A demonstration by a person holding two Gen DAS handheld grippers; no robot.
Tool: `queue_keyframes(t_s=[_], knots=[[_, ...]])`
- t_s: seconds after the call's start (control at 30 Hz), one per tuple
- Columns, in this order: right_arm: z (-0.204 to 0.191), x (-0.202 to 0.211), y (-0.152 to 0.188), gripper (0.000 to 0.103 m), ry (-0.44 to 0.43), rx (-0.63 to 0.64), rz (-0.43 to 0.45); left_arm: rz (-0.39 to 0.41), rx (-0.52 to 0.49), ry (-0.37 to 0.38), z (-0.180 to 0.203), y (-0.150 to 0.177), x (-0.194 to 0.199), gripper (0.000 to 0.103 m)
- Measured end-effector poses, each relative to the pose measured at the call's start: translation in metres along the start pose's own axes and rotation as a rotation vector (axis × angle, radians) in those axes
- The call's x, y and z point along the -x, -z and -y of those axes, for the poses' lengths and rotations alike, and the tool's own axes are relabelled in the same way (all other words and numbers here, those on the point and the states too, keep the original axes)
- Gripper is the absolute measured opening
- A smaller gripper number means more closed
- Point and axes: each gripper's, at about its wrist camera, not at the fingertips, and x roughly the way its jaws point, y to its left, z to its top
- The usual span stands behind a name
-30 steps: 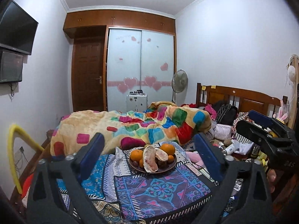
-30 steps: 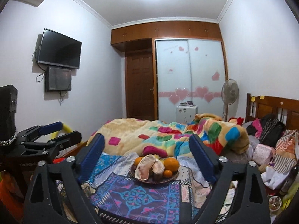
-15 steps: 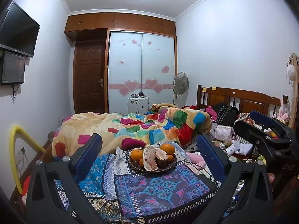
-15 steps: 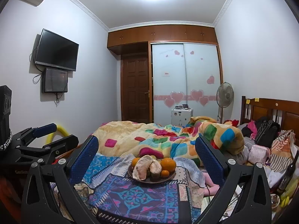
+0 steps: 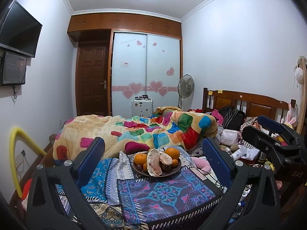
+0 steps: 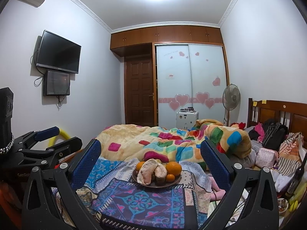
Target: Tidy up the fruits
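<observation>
The left gripper (image 5: 153,159) and right gripper (image 6: 150,158) are both spread wide and hold nothing. The plate (image 5: 140,171) of fruit sits on the patterned cloth (image 5: 163,195) ahead of both grippers. The peeled pomelo (image 5: 153,162) leans upright, long axis pointing up, between two oranges (image 5: 172,153).

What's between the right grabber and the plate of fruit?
Only patterned cloth. In the right wrist view, the open right gripper looks straight at the plate of fruit, with nothing else on the stretch of cloth between them.
</observation>
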Motion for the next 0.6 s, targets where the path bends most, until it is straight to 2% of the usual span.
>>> queue_keyframes(t_s=[0.6], knots=[[0.0009,0.002,-0.0006,0.103,-0.004,-0.012,-0.004,-0.005,0.002,0.007,-0.0014,0.0009,-0.0004,0.103]])
